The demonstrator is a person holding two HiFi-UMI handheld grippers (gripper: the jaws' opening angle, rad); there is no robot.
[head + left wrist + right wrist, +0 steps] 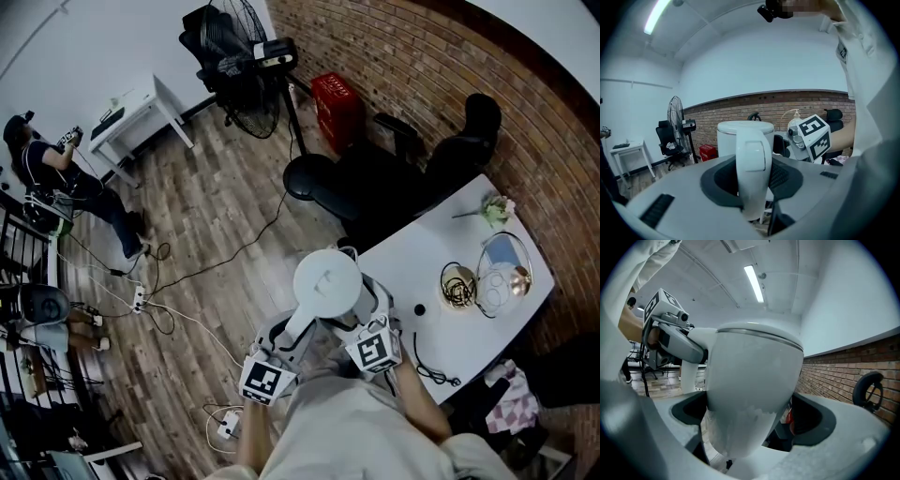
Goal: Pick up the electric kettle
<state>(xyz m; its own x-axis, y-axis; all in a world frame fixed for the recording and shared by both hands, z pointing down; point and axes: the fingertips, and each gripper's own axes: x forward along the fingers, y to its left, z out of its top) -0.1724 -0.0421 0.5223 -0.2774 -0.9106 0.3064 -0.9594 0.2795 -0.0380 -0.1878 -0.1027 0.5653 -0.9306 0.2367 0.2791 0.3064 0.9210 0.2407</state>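
Observation:
The white electric kettle (326, 281) hangs in the air above the wooden floor, left of the white table. My left gripper (298, 333) is shut on its curved handle (751, 161), which fills the gap between the jaws in the left gripper view. My right gripper (361, 307) is closed on the kettle's rounded body (750, 385) from the other side, and the body spans its whole jaw gap. The right gripper's marker cube (813, 136) shows beyond the kettle's lid (745, 126). The kettle's base and underside are hidden.
The white table (422, 272) at right carries a black cable (431, 370), wire bowls (503, 272) and a small plant. Black office chairs (375, 178) stand by the brick wall, with a red crate (337, 103) and a fan (246, 66). Cables lie on the floor (216, 216); a person (56, 178) stands far left.

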